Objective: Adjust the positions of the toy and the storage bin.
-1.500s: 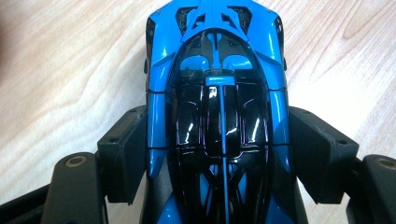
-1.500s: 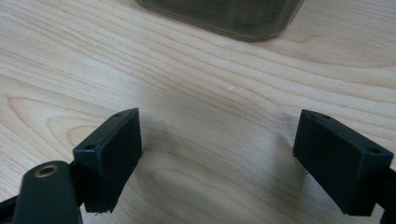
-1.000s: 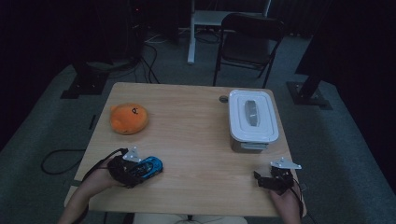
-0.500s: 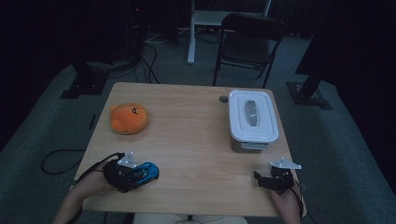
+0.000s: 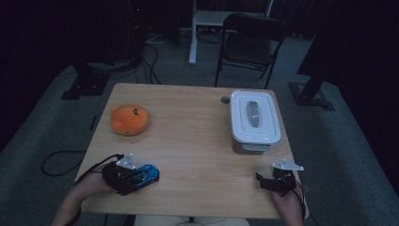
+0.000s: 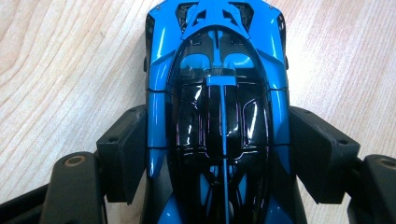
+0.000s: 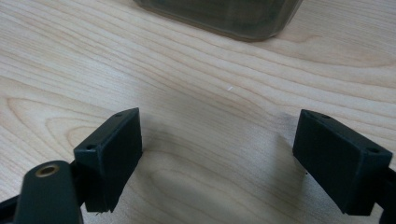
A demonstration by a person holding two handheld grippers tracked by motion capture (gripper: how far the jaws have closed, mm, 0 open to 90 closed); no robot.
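Note:
A blue and black toy car [image 5: 147,173] [image 6: 219,93] rests on the wooden table [image 5: 188,136] near its front left corner. My left gripper [image 5: 133,178] [image 6: 219,154] is shut on the car, one black jaw pressed to each side of its body. At the front right my right gripper [image 5: 264,181] [image 7: 219,154] stands open just above the bare wood, nothing between its jaws. It points toward the white lidded container [image 5: 255,120] [image 7: 224,14].
An orange plush toy [image 5: 129,119] lies at the left of the table. A small grey disc [image 5: 225,100] sits beside the container's far corner. A black folding chair [image 5: 249,37] stands beyond the table's far edge, with cables on the floor at left.
My left gripper has drawn back a little toward the front left edge, taking the blue car with it. The right gripper has stayed in place.

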